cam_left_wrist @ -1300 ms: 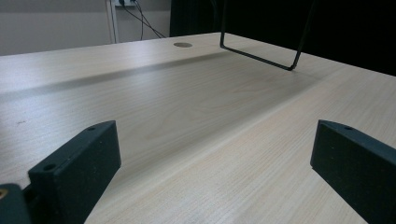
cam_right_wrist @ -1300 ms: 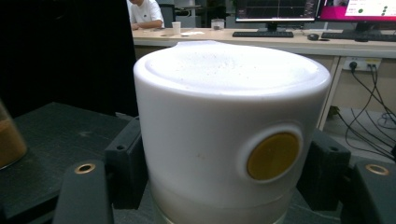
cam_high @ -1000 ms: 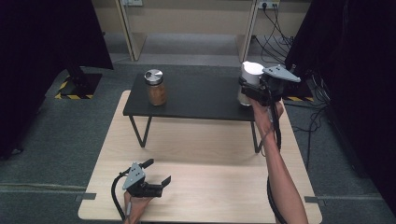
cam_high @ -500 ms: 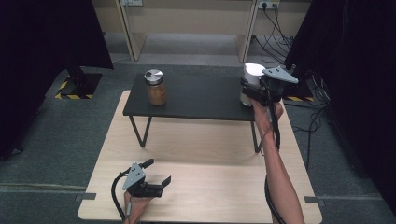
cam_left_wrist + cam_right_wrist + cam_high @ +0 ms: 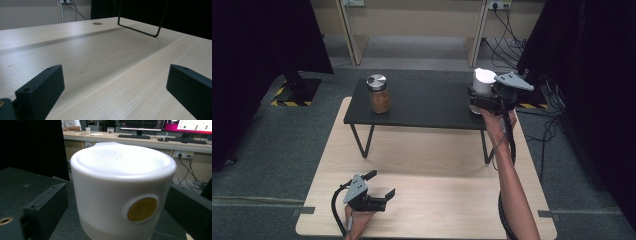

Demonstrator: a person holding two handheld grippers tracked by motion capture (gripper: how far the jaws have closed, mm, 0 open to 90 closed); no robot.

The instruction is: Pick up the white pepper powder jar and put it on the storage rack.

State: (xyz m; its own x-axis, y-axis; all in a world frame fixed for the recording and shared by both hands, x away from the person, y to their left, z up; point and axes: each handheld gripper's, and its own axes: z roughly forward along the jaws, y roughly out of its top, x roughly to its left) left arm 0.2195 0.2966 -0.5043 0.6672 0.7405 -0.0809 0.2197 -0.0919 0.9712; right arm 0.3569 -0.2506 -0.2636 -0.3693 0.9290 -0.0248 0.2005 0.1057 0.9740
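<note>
1. The right gripper (image 5: 482, 100) has just been opening; its jaws stand released either side of the white round plastic canister with a yellow button (image 5: 122, 192), at the black raised worktop's (image 5: 427, 105) far right.
2. The left gripper (image 5: 379, 192) lies released on the pale wooden worktop (image 5: 437, 200), near left.
3. Risk, I'd judge: pulling back askew could clip the canister and tip it off the nearby edge.

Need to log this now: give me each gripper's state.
Left gripper: open, empty, low over the wooden table.
Right gripper: open around the white container, just released.
</note>
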